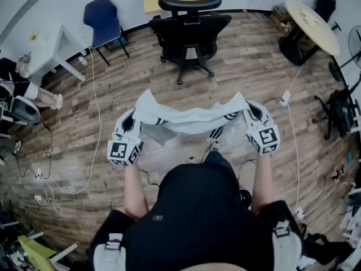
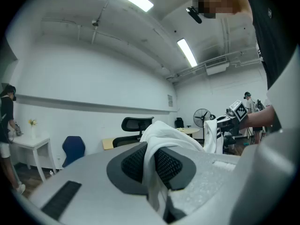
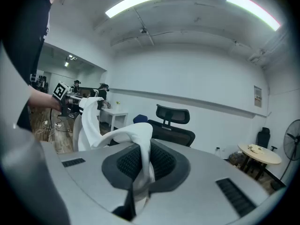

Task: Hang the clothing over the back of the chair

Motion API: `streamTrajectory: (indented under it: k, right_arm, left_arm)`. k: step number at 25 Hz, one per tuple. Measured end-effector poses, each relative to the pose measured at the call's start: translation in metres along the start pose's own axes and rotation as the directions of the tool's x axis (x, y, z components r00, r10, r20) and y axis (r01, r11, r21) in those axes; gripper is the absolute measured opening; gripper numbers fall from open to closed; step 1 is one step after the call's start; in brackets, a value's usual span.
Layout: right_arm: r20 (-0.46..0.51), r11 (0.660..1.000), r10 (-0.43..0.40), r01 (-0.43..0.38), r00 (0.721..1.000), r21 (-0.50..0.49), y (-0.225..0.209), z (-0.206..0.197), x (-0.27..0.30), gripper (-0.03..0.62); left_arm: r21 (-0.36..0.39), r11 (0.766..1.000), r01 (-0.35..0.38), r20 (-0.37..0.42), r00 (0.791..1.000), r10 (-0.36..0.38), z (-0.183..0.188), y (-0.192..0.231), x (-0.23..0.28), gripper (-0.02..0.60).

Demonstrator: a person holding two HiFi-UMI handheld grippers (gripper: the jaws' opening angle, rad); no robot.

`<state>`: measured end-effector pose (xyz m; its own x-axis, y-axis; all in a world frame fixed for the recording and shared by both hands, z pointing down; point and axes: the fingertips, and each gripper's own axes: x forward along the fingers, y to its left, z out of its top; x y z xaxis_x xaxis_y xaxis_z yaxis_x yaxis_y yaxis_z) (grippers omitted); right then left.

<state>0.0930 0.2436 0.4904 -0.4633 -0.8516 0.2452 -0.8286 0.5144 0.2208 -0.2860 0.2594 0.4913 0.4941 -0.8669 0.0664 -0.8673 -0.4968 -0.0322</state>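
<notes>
A white garment with dark stripes [image 1: 189, 119] hangs stretched between my two grippers, above the wooden floor. My left gripper [image 1: 131, 127] is shut on its left end, and white cloth [image 2: 154, 146] is pinched between the dark ribbed pads. My right gripper [image 1: 252, 116] is shut on the right end, where the cloth [image 3: 140, 146] bulges out of the jaws. The black office chair [image 1: 189, 30] stands ahead of me, its back and headrest toward the far wall. It also shows as the chair [image 2: 136, 125] in the left gripper view and the chair [image 3: 173, 121] in the right gripper view.
A blue chair [image 1: 104, 18] and a white table [image 1: 53, 49] stand at the far left. A round wooden table [image 1: 313, 18] is at the far right, with a fan [image 1: 355, 44] beside it. Cables [image 1: 93, 123] trail over the floor. A person [image 1: 22, 89] sits at the left edge.
</notes>
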Motion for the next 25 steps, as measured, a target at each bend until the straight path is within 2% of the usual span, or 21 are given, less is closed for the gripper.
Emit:
streamTrajectory:
  k: [4,13,25]
  right_arm:
    - [-0.036,1.000,0.006,-0.006,0.999,0.016,0.003,-0.018,-0.004,0.009]
    - [0.009,0.998,0.016,-0.017,1.000,0.057,-0.016,-0.023,0.000,0.009]
    - [0.037,0.998,0.056,-0.057,0.998,0.037,-0.069,-0.021,0.026,0.009]
  left_arm:
    - [-0.004,1.000,-0.005,-0.001,1.000,0.005,0.003,0.003,-0.001,0.021]
    - [0.008,1.000,-0.017,0.003,1.000,0.017,0.009,-0.001,0.014,0.021]
    - [0.015,0.998,-0.066,-0.024,0.997,0.067,0.014,-0.014,0.057,0.021]
